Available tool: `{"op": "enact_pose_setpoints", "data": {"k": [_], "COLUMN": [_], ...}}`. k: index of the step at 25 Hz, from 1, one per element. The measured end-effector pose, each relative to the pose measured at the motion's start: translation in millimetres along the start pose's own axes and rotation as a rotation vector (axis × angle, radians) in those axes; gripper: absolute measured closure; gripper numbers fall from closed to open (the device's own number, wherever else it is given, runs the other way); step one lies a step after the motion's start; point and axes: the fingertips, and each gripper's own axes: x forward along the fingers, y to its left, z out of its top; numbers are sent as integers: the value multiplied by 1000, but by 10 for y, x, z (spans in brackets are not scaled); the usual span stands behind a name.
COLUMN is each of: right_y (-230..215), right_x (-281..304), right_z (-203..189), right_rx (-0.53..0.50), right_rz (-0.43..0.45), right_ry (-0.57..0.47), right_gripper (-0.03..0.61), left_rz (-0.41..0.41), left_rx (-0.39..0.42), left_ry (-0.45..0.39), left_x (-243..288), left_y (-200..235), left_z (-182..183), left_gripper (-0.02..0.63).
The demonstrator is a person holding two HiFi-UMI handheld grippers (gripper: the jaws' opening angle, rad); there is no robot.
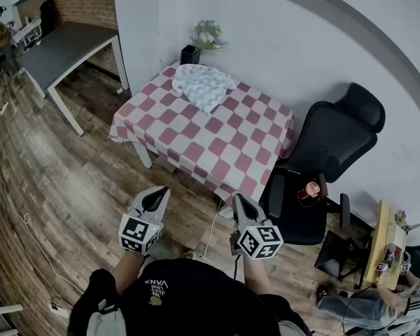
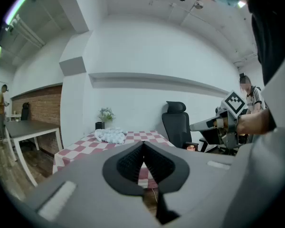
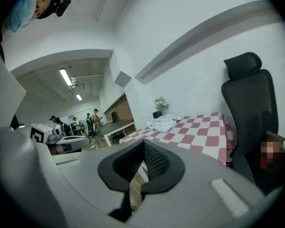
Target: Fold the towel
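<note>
Ahead of you stands the checkered bench [image 1: 231,152], with a black chair [image 1: 332,142] at its right. The towel [image 1: 203,86] lies crumpled at the bench's far end. Your left gripper [image 1: 157,193] and right gripper [image 1: 239,201] hover near you, well short of it, jaws together and empty

Office-like workspace: black swivel chair [image 1: 332,142], grey desk [image 1: 63,47], brick wall [image 1: 87,2], wood floor [image 1: 63,180].

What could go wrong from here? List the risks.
1. The towel lies crumpled beside the plant at the table's far corner; dragging it might topple the plant.
2. A cable crosses the floor ahead, a possible trip.
3. The left tool and right tool are shut; they must open first.
</note>
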Motion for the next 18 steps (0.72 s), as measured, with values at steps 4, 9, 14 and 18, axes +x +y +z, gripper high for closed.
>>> {"op": "enact_pose_setpoints", "data": {"k": [4,9,14,18], "right_y": [-48,2,1,-31], "right_x": [63,183,386,650], "right_z": [28,14,44,145], "right_rx": [-1,-12,20,26], "right_rz": [-1,12,36,17], "right_ry": [-2,10,5,-23], "right_gripper": [574,574,574,560], "left_rz": [0,11,5,-42], "left_rx": [4,-4,-11,-11], "left_ry": [3,15,12,4], "left_x": [44,49,108,263], "left_y": [10,92,215,352], "left_z": [-15,-80,-111,-88], "left_gripper": [612,612,611,488]}}
